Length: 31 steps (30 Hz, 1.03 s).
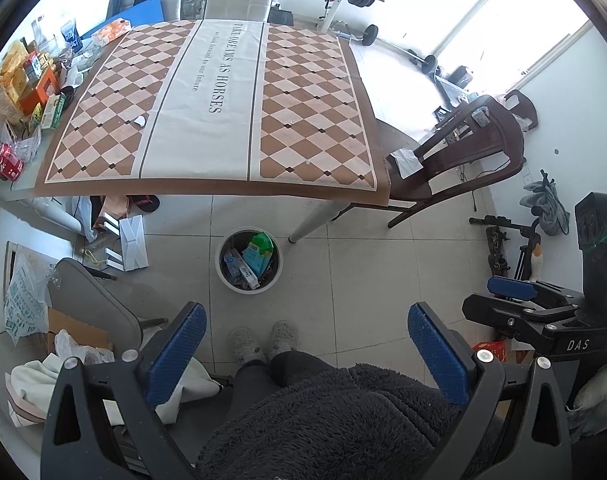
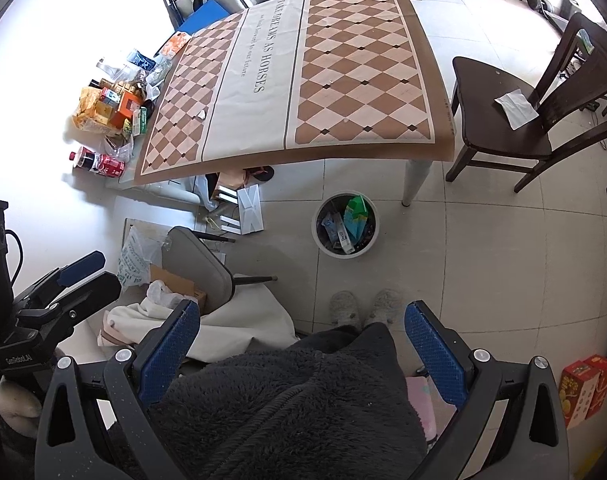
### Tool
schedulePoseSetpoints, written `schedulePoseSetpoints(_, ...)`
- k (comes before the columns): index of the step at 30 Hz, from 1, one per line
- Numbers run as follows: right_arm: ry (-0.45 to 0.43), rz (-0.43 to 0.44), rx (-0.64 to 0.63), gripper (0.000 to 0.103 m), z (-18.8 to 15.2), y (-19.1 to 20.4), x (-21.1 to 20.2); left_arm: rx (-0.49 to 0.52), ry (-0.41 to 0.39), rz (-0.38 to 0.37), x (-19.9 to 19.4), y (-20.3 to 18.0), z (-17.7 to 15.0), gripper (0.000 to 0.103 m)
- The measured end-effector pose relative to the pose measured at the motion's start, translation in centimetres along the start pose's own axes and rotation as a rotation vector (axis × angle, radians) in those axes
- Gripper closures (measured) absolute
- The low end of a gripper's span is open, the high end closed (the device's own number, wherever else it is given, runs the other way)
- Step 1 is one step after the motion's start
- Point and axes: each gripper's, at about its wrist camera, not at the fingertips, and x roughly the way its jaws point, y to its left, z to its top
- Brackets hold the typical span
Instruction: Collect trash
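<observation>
A white round bin (image 1: 228,280) (image 2: 321,246) stands on the tiled floor by the table's front leg, holding a green packet (image 1: 259,245) (image 2: 355,210) and other wrappers. A small white scrap (image 1: 139,121) (image 2: 202,114) lies on the checkered tablecloth (image 1: 303,92) (image 2: 363,68). My left gripper (image 1: 303,344) is open and empty, held high above the floor. My right gripper (image 2: 301,340) is open and empty too, beside the left one. Each gripper shows at the edge of the other's view: the right gripper (image 1: 515,300) and the left gripper (image 2: 63,280).
Snack boxes, bags and a red can (image 1: 9,164) (image 2: 111,166) crowd the table's left edge. A dark wooden chair (image 1: 455,152) (image 2: 515,120) with paper on its seat stands right of the table. A grey chair (image 1: 95,300) (image 2: 199,268), bags and cloth lie lower left. My slippered feet (image 1: 263,338) are below.
</observation>
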Motion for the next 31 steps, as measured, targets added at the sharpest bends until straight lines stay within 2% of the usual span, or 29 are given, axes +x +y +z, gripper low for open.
schedulePoseSetpoints(31,0.002,0.002,-0.005,0.0,-0.1,-0.1,-0.1,-0.029,-0.022,0.01,0.2,-0.8,-0.8,0.0)
